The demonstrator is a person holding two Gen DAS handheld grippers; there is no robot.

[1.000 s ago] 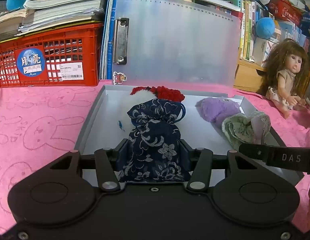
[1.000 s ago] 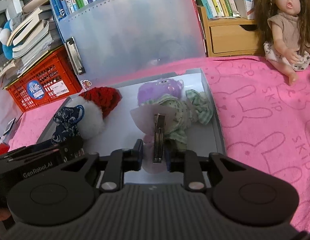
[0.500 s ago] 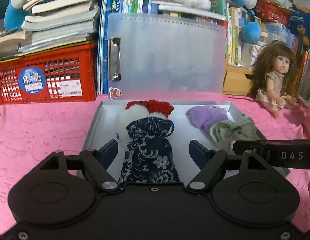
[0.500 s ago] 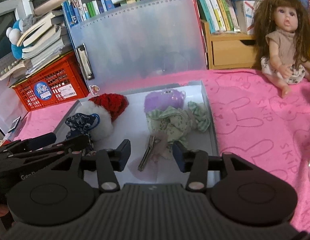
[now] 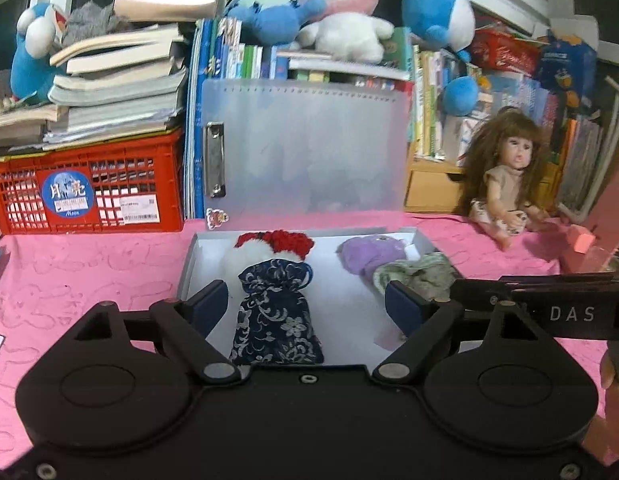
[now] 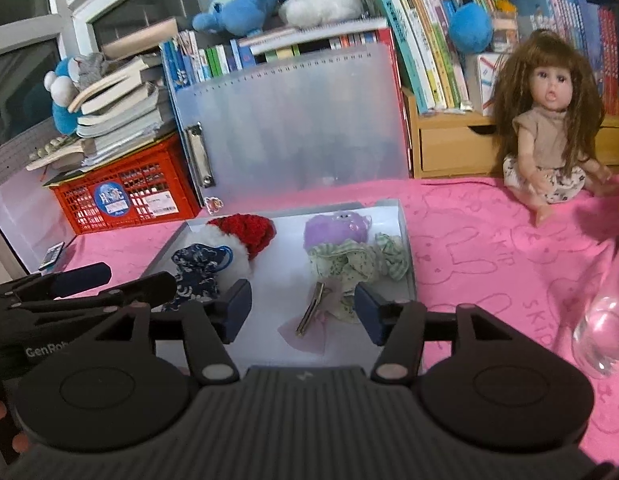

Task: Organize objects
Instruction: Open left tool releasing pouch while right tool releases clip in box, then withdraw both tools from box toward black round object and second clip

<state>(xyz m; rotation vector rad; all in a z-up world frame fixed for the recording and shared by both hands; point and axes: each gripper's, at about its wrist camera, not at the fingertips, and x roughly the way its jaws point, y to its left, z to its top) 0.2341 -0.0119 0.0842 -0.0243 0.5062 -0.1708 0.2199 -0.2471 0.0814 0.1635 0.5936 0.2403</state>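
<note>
Spreading over a shallow grey tray [image 5: 187, 268] on a pink rabbit-print cloth [image 5: 89, 268], the left gripper [image 5: 307, 306] had its jaws opening, its blue pads clear of the navy floral drawstring pouch [image 5: 275, 316] that lay limp and sack-shaped between them on the tray floor. At the pouch's 12 o'clock sat a fluffy white pompom with a red crocheted cap [image 5: 273, 242]. At its 3 o'clock, across bare tray floor, a soft purple plush [image 5: 367, 252] touched a crumpled green frilled cloth [image 5: 413, 276].

In the right wrist view, the right gripper [image 6: 303, 308] also had its jaws opening, with nothing pinched. A slim metal hair clip [image 6: 309, 312] on a pale pink translucent petal shape [image 6: 305, 336] lay flat between the pads, touched by neither. The frilled cloth lay at the clip's 1 o'clock, and the purple plush beyond it at 12.

A frosted plastic clipboard [image 5: 305, 148] with a steel clamp stood upright behind the tray. At its 9 o'clock a red lattice crate [image 5: 85, 192] carried stacked books [image 5: 109, 92]. At its 3 o'clock a long-haired doll [image 5: 505, 184] sat against a wooden drawer unit [image 6: 453, 148]. Plush toys [image 5: 341, 12] crowned the bookshelf at 12 o'clock. A clear glass vessel [image 6: 603, 320] stood at the right wrist view's right edge.
</note>
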